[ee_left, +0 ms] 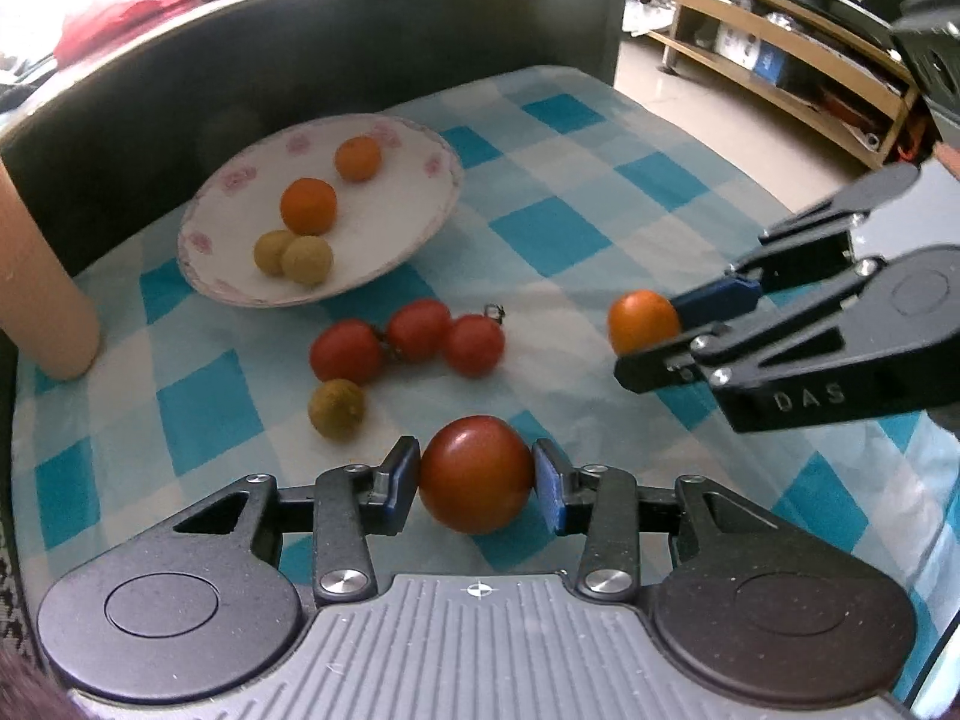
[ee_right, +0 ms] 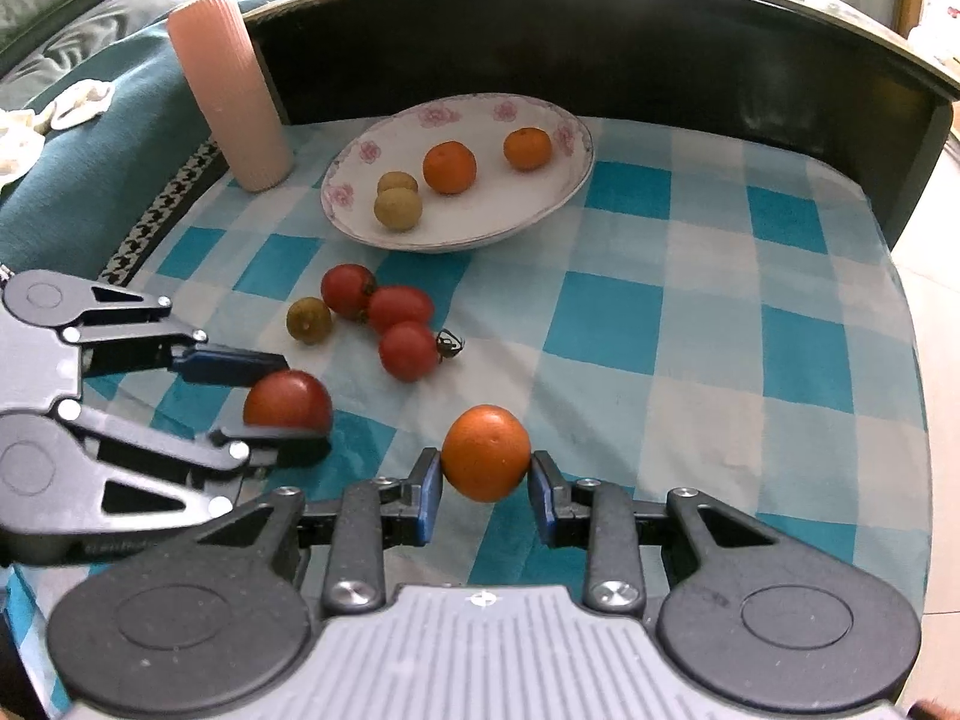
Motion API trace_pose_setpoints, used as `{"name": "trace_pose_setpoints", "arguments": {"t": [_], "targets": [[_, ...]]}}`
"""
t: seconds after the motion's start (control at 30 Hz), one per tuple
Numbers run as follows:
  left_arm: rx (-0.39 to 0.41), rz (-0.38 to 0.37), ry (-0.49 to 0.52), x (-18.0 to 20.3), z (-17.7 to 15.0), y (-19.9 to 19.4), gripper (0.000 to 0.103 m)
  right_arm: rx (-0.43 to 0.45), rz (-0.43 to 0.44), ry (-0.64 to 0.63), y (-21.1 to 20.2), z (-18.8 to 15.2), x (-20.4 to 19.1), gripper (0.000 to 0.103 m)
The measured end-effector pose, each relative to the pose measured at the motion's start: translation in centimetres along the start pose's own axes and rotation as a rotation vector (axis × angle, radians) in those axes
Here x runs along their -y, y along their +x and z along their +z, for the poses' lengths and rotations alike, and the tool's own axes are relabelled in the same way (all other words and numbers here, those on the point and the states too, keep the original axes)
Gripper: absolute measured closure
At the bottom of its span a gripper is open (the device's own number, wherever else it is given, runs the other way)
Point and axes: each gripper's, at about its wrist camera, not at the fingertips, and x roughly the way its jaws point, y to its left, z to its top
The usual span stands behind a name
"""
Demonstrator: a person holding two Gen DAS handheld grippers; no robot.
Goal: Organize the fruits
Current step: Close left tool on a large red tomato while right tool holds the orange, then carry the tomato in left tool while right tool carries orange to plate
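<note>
My left gripper (ee_left: 477, 480) is shut on a large red tomato (ee_left: 476, 473) just over the checked cloth; the right wrist view shows this gripper (ee_right: 288, 405) at the left with the tomato (ee_right: 287, 399). My right gripper (ee_right: 485, 471) is shut on a small orange (ee_right: 486, 453), also seen at the right of the left wrist view as gripper (ee_left: 657, 330) and orange (ee_left: 642, 321). A white flowered plate (ee_left: 390, 222) (ee_right: 480, 210) at the back holds two oranges and two yellow-brown fruits. Three red tomatoes (ee_left: 417, 330) (ee_right: 399, 307) and one yellow-green fruit (ee_left: 336, 408) (ee_right: 309, 320) lie on the cloth.
A pink ribbed cylinder (ee_left: 42, 276) (ee_right: 228, 90) stands left of the plate. A dark raised wall (ee_left: 360, 48) (ee_right: 600, 36) runs behind the table. The blue-and-white cloth (ee_right: 720, 330) ends at the table's right edge, with floor and a wooden shelf (ee_left: 780, 60) beyond.
</note>
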Motion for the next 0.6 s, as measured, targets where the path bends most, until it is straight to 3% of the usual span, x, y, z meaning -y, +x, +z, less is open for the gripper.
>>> {"name": "trace_pose_setpoints", "arguments": {"t": [0.2,0.6], "targets": [[-0.029,-0.010,0.038,0.5,-0.7,0.8,0.046,-0.034,-0.005,-0.013,1.0,-0.4,-0.2,0.057],[-0.041,-0.021,0.037,1.0,-1.0,1.1,0.051,-0.035,-0.010,-0.031,1.3,-0.5,-0.3,0.057]]}}
